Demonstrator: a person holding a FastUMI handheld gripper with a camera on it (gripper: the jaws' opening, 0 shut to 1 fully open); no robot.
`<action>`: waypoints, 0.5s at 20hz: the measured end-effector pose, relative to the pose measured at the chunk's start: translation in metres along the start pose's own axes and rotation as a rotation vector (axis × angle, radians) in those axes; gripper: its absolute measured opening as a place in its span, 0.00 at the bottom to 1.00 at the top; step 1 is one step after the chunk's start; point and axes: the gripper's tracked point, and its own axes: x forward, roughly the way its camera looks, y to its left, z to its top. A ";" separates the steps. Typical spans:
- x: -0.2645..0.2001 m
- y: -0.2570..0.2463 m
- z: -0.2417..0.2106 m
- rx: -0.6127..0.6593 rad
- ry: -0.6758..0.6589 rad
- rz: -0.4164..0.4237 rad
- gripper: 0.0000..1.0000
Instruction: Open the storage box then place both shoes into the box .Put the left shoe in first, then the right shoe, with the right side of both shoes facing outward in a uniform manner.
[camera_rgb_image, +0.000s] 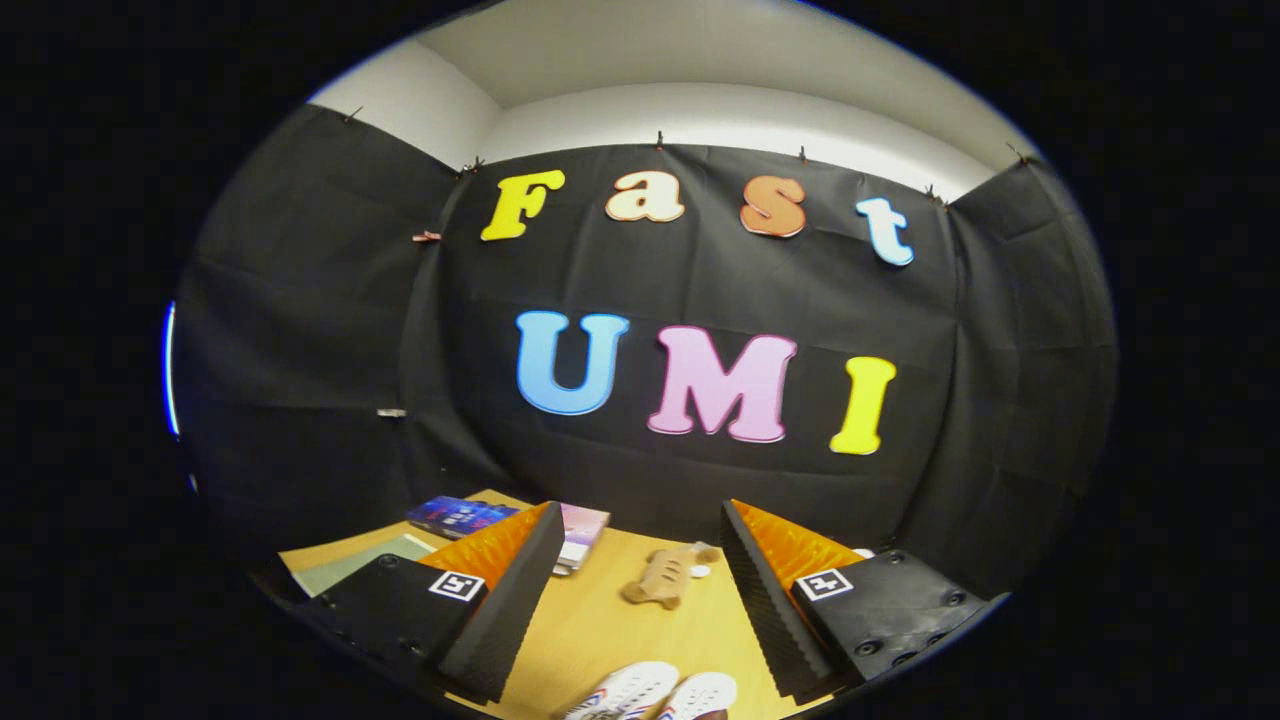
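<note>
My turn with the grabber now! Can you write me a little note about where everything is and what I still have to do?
Gripper: open, fingers spread wide and holding nothing, raised above the wooden table.
Shoes: the white pair lies side by side on the table, low between the fingers, toes pointing ahead.
Beyond the fingers: a small tan toy, and a stack of books further off by the booth wall.
Storage box: I can't spot it from here, so look around for it.
Done: nothing that I can see.
Left: open the box, put the left shoe in, then the right, right sides facing out.
</note>
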 end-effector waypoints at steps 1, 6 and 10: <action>0.002 0.016 -0.003 0.068 0.020 0.090 0.97; 0.004 0.075 -0.038 0.465 0.214 0.488 0.97; 0.008 0.105 -0.091 0.822 0.471 0.670 0.97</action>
